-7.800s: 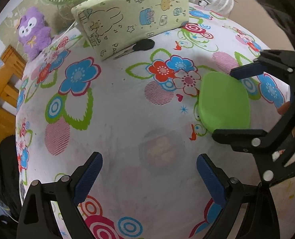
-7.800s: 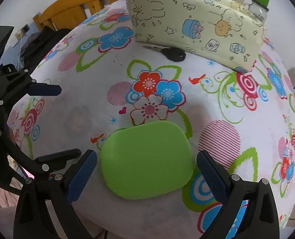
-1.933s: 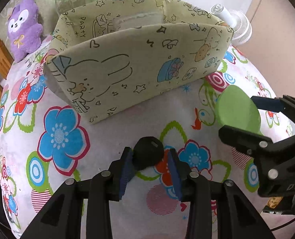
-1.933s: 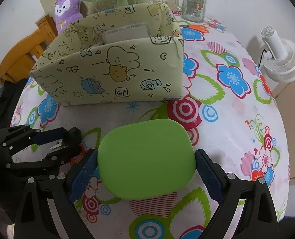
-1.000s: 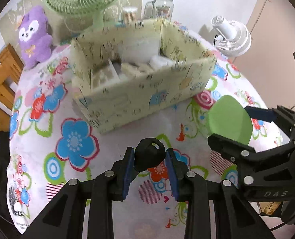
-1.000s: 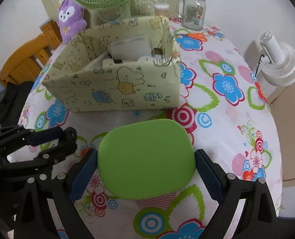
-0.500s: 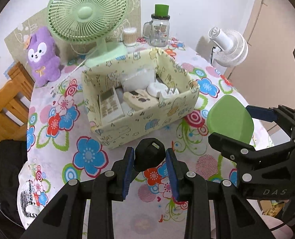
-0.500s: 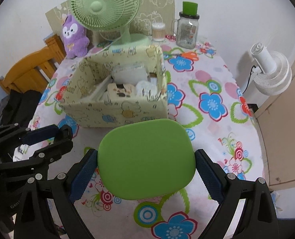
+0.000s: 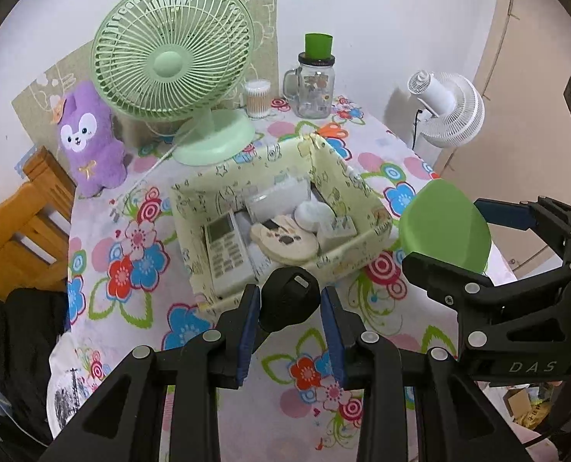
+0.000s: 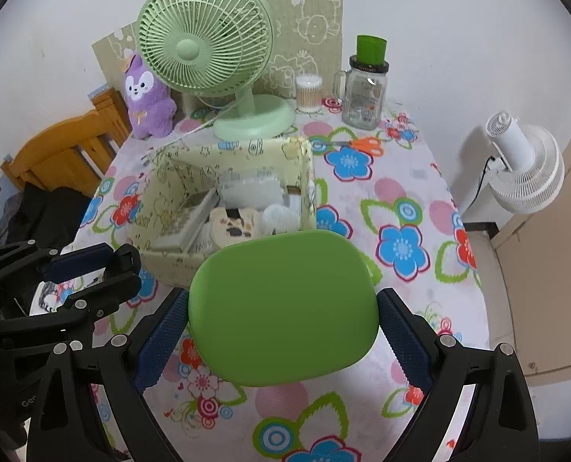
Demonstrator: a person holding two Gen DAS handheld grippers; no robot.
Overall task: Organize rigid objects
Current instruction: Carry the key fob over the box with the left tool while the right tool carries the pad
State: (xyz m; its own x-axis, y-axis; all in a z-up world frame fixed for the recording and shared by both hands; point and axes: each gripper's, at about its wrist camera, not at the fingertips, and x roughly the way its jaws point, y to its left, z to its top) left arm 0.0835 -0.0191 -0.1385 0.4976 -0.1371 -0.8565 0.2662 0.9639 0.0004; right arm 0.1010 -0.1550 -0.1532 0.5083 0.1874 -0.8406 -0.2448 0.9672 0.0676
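Two grippers up over the flowered tablecloth (image 10: 405,192), both loaded. Left gripper (image 9: 290,321) is clamped on a black plastic car-key head (image 9: 288,302), pinched between its blue pads. Right gripper (image 10: 283,327) sits just to its right, jaws spread wide and pressing both sides of a flat green rounded-rectangle plastic case (image 10: 283,312). Ahead of and below both: pale yellow cartoon-print fabric box (image 9: 347,188), open top, holding a white remote (image 9: 224,248) and other small items. Beyond the box: green desk fan (image 9: 172,59), purple plush toy (image 9: 89,138), glass mug jar (image 9: 315,84).
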